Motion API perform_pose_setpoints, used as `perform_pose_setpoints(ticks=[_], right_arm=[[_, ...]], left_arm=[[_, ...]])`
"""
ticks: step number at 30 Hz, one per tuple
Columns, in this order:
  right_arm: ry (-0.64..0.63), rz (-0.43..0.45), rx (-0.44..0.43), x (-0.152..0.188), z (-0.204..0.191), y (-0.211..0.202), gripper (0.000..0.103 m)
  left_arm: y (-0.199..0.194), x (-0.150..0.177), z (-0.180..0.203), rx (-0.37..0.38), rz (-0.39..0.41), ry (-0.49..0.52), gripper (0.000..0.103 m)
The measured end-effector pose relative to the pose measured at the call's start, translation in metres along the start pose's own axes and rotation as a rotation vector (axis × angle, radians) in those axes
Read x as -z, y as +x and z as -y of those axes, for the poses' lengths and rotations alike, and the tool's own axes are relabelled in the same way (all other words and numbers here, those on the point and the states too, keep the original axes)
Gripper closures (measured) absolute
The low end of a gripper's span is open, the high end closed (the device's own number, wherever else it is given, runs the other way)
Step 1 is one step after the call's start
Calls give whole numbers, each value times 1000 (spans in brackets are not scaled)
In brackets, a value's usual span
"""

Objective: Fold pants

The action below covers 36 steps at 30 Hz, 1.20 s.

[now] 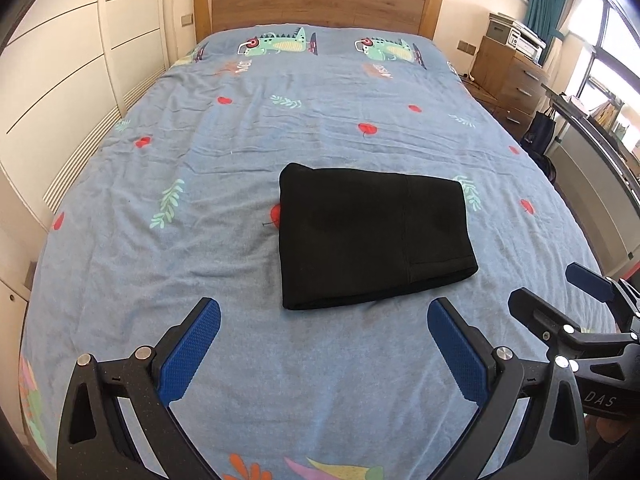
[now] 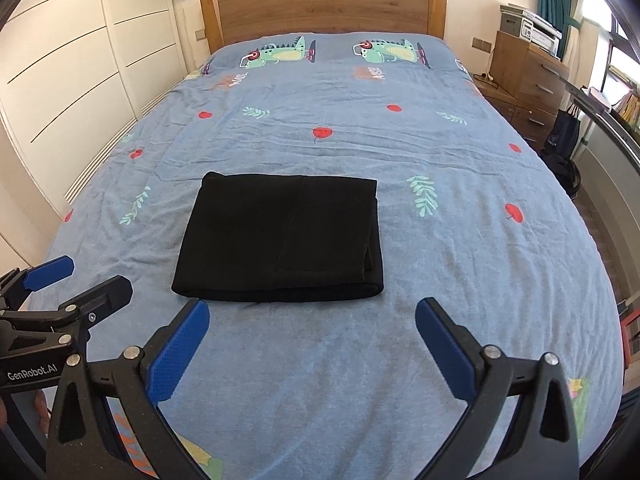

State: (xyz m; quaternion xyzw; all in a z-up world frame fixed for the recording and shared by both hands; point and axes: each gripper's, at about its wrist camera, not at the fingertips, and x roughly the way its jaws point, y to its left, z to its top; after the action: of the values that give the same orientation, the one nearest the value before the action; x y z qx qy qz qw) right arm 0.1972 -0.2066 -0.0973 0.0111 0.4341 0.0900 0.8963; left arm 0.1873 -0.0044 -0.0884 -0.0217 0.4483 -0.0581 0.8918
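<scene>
Pants [image 1: 372, 236] folded on bed [image 1: 200, 160]; left gripper [image 1: 324, 320], right gripper [image 2: 312, 314] wide open, empty; inner layers hidden.

The pants [image 1: 372, 236] [image 2: 282, 238] are black, folded into a compact, flat, roughly rectangular bundle of several layers, with a vertical seam visible on top; they lie on the bed's near half, edges fairly even, touching nothing else

Bright, even daylight comes from the window [image 1: 612, 60] at the far right, where the panes glare white. Shadows on the bed [image 1: 280, 140] are soft and faint. Both views are sharp, with strong fisheye bending and dark corners at the edges.
</scene>
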Motion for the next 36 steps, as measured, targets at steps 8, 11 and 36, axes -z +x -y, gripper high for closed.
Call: perform_pose_setpoints(ticks=[8, 11, 36], right_arm=[[-13, 6, 14, -1, -3, -3, 0], [-13, 8, 16, -1, -3, -4, 0], [-15, 12, 33, 0, 0, -13, 0]], left_arm=[[-4, 2, 2, -25, 6, 15, 1], [-4, 2, 2, -22, 6, 15, 1], [-7, 1, 7, -26, 6, 24, 1]])
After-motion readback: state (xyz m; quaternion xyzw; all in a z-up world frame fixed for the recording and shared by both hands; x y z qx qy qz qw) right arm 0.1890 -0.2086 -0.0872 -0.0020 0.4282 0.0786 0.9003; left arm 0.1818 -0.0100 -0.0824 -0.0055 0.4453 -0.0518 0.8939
